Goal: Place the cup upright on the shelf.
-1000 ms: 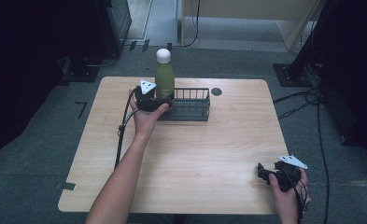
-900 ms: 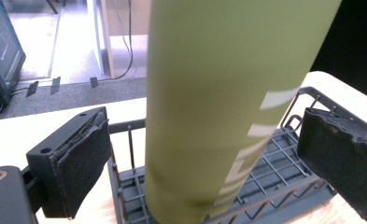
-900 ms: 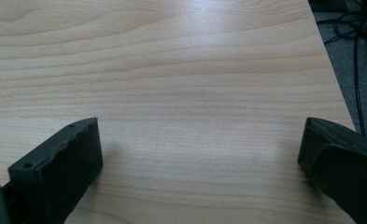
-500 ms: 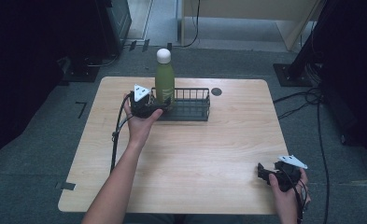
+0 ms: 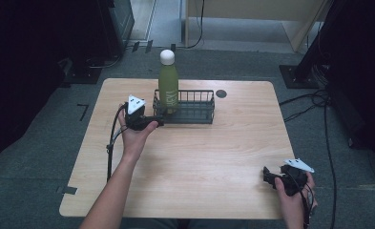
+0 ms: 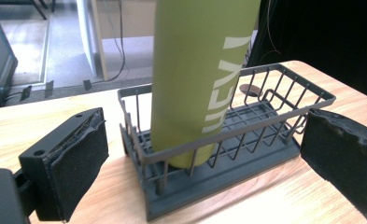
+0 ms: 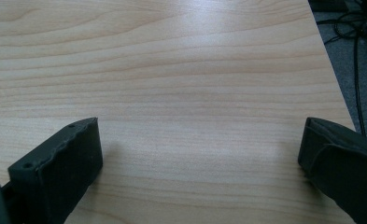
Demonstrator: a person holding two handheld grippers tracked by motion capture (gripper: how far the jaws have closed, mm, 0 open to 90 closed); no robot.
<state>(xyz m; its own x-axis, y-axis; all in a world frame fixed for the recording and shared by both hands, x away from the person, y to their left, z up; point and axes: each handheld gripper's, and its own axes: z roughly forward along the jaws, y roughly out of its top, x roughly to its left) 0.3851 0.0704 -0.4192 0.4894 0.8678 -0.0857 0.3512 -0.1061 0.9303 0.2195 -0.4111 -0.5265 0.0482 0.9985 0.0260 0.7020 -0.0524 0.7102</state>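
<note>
A green bottle [image 5: 168,88] with a white cap stands upright in the left end of a dark wire basket [image 5: 194,109] at the table's far middle. My left gripper [image 5: 157,120] sits just off the basket's left end, open, with nothing between its jaws. In the left gripper view the bottle [image 6: 197,79] rises inside the basket [image 6: 270,135], and the left gripper [image 6: 204,144] has its pads spread wide on either side. My right gripper [image 5: 269,176] rests near the table's front right corner. It stands open over bare wood in the right gripper view [image 7: 202,144].
The wooden table [image 5: 199,157] has a dark round grommet [image 5: 221,93] behind the basket's right end. A cable [image 5: 112,143] trails from the left gripper along the forearm. Cables lie on the floor [image 5: 309,102] to the right of the table.
My left gripper has drawn back from the bottle, toward the near left, and now sits off the basket's end. The bottle, basket and right gripper have stayed put.
</note>
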